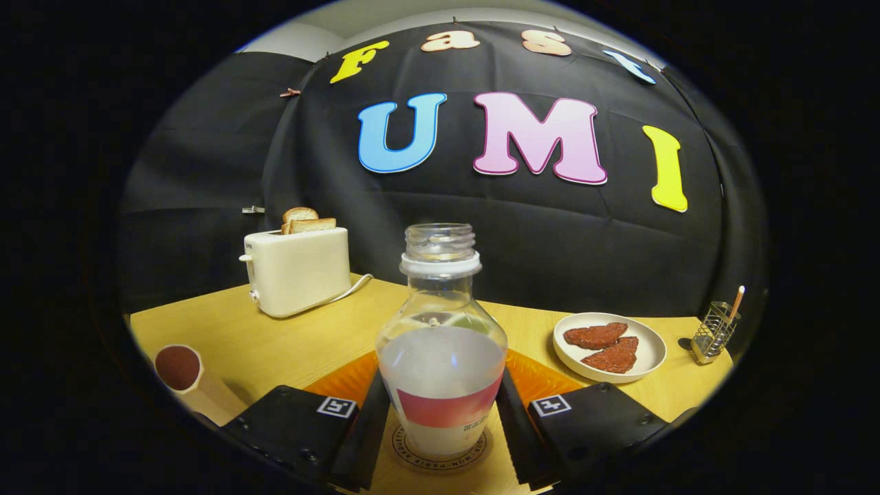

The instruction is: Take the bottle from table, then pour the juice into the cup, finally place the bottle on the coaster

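Note:
A clear uncapped bottle (440, 357) with pale juice and a red-and-white label stands upright on a round printed coaster (474, 457). My gripper (440, 416) is shut on the bottle, with both fingers pressed against its widest part, one on each side. The coaster lies on an orange mat (344, 381) on the wooden table (275, 344). A tan cup (180, 371) with a dark reddish inside stands to the left of my left finger, tilted by the lens.
A cream toaster (299, 271) with two bread slices stands at the back left, its cord trailing right. A white plate (646, 347) with two red patties lies to the right of the bottle. A wire holder (715, 330) stands at the far right.

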Tool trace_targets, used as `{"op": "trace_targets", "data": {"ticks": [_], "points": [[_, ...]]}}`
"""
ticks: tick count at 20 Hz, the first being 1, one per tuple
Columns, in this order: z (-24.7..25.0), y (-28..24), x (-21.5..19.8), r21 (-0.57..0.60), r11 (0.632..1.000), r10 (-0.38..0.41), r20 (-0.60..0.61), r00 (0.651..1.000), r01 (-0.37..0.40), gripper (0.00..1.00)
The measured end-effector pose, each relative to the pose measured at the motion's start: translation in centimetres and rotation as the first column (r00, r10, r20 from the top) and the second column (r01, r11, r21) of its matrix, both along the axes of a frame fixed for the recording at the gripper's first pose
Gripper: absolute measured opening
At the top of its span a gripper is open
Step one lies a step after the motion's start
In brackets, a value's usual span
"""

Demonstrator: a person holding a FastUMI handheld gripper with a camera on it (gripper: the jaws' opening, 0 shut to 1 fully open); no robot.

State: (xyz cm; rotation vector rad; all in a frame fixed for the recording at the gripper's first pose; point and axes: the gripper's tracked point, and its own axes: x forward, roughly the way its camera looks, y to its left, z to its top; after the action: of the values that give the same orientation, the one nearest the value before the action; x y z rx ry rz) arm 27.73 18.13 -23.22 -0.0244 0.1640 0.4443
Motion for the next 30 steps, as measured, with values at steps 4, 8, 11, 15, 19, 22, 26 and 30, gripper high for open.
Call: {"op": "trace_targets", "data": {"ticks": [4, 8, 11, 15, 19, 22, 26, 30], "points": [[-1.3, -0.3, -0.2, 0.018, 1.0, 0.001, -0.062, 0.998, 0.0, 0.79], [-1.4, -0.5, -0.5, 0.04, 0.999, 0.004, -0.102, 0.995, 0.0, 0.99], [-1.1, -0.8, -0.9, 0.014, 1.0, 0.002, -0.098, 0.995, -0.001, 0.99], [-0.2, -0.9, -2.1, 0.001, 1.0, 0.005, -0.108, 0.994, -0.004, 0.99], [1.9, -1.4, -3.5, -0.017, 1.0, 0.013, -0.084, 0.996, -0.015, 0.99], [4.0, -2.4, -5.0, -0.017, 1.0, 0.007, -0.074, 0.997, -0.009, 0.99], [9.3, -6.1, -6.8, -0.024, 0.998, -0.06, 0.003, 0.998, 0.06, 0.98], [15.6, -10.5, -8.1, -0.027, 0.991, -0.126, 0.086, 0.988, 0.128, 0.98]]}}
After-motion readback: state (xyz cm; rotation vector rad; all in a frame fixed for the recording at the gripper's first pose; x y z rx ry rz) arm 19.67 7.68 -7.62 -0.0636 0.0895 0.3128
